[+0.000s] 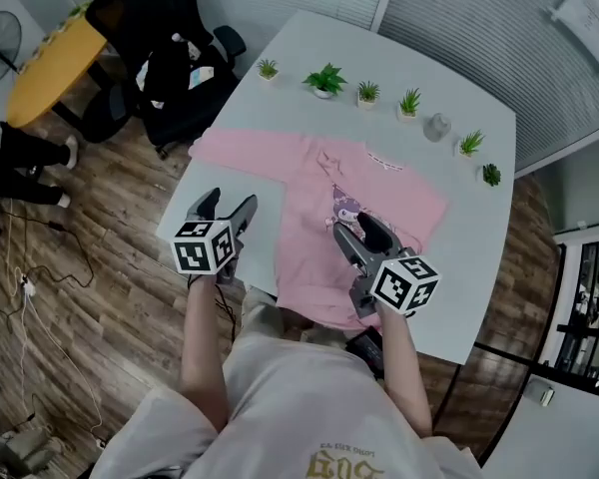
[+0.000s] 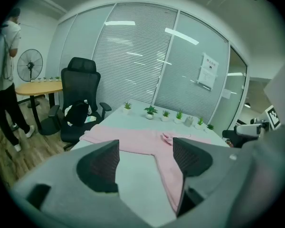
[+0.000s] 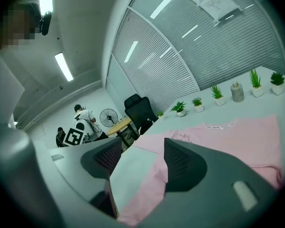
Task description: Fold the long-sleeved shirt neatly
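Note:
A pink long-sleeved shirt (image 1: 319,218) with a dark cartoon print lies flat, front up, on the white table (image 1: 479,257). One sleeve (image 1: 242,155) stretches out towards the table's left edge. My left gripper (image 1: 228,208) hovers open over bare table just left of the shirt's body, below that sleeve. In the left gripper view the left gripper (image 2: 145,158) frames the sleeve and shirt (image 2: 147,140), with nothing between its fingers. My right gripper (image 1: 359,230) is open above the print. The right gripper view shows the right gripper (image 3: 140,158) over the shirt (image 3: 228,137) and its near edge.
Several small potted plants (image 1: 325,80) and a grey jar (image 1: 436,126) line the table's far edge. A black office chair (image 1: 155,58) with a bag stands off the left corner, beside a yellow round table (image 1: 50,68). A person (image 2: 2,75) stands near a fan (image 2: 29,65).

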`<action>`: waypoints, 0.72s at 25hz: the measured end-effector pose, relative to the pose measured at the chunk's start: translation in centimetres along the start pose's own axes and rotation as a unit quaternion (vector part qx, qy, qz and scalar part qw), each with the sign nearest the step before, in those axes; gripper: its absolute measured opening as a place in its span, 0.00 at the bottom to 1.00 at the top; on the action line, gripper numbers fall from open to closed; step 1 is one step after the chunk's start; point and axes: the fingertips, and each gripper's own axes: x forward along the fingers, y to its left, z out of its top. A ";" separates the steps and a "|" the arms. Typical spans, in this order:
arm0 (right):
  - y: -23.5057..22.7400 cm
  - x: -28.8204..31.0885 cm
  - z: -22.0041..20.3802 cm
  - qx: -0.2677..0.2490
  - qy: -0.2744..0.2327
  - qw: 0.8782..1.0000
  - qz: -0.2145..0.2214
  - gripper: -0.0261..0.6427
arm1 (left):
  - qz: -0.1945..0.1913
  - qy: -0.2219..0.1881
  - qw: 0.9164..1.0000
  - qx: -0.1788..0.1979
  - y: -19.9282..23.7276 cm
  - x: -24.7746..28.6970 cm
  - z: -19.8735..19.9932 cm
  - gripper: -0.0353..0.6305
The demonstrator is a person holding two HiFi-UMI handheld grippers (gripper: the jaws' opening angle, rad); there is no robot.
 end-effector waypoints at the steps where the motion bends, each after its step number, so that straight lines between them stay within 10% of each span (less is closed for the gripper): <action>1: 0.0 1.1 -0.1 0.005 0.002 1.000 -0.005 0.46 | 0.000 0.007 1.000 0.006 1.1 0.6 0.2 0.59; 18: 2.9 17.0 -1.9 -0.004 0.065 0.997 -0.050 0.43 | 0.020 0.069 0.994 -0.083 20.9 9.0 0.9 0.57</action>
